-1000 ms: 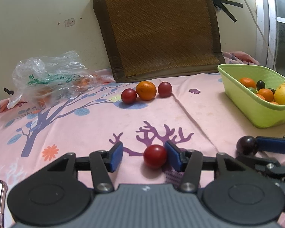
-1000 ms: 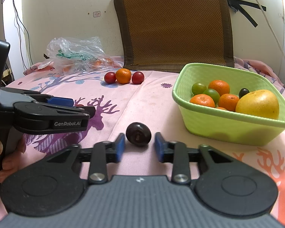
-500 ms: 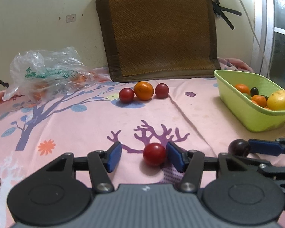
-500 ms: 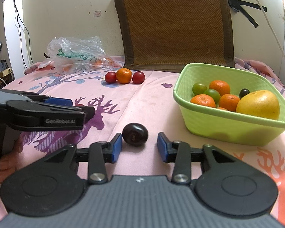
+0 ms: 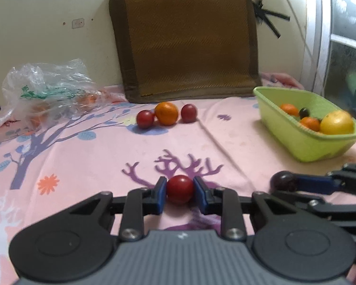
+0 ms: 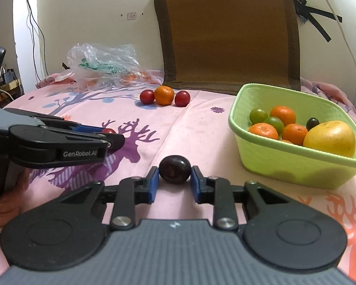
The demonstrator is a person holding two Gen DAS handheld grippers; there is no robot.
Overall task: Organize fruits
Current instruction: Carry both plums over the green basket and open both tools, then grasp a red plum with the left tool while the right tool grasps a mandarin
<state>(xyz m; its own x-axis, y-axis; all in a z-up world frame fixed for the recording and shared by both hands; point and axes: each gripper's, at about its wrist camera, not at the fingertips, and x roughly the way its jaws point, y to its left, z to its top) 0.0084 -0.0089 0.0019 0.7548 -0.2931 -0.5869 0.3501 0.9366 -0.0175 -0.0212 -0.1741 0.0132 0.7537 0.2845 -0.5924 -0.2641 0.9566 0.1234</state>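
Fingers (image 5: pixel 160 196) pinch red fruit (image 5: pixel 180 189); others (image 6: pixel 153 185) dark plum (image 6: pixel 175 169)

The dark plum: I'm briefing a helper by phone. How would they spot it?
Find the green basket on the pink sheet. Left of it, the right gripper pinches the dark plum: the only near-black fruit outside the basket.

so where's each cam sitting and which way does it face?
Left wrist: on the left tongs, looking forward along the fingers over the bed; they grip a red fruit. Right tongs at right edge.
Right wrist: on the right tongs, same heading; they grip a dark fruit. Left tongs and the person's hand at left.
Shared: green basket, brown mat, plastic bag, orange.
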